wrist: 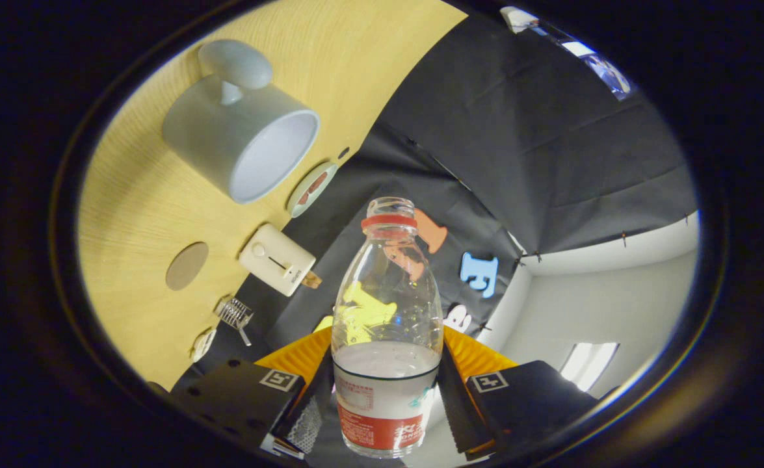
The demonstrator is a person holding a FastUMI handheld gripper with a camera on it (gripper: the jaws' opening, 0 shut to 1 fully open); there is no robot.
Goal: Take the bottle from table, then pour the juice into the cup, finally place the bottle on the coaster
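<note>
Even indoor light, strong fisheye warp, mostly sharp.

Bright on wooden table [141, 195] w/ soft shadow under cup [242, 140]; white inside of cup near blown out. Glare spots on clear bottle [387, 325], clamped btwn both fingers of gripper [385, 406], wall showing warped thru glass. Bright patches beyond bottle: window-like glow [590, 361] low by white wall, light strip [590, 58] high up. Straight edges bent toward rim, dim falloff there. Fingers close to lens, slightly soft.
</note>
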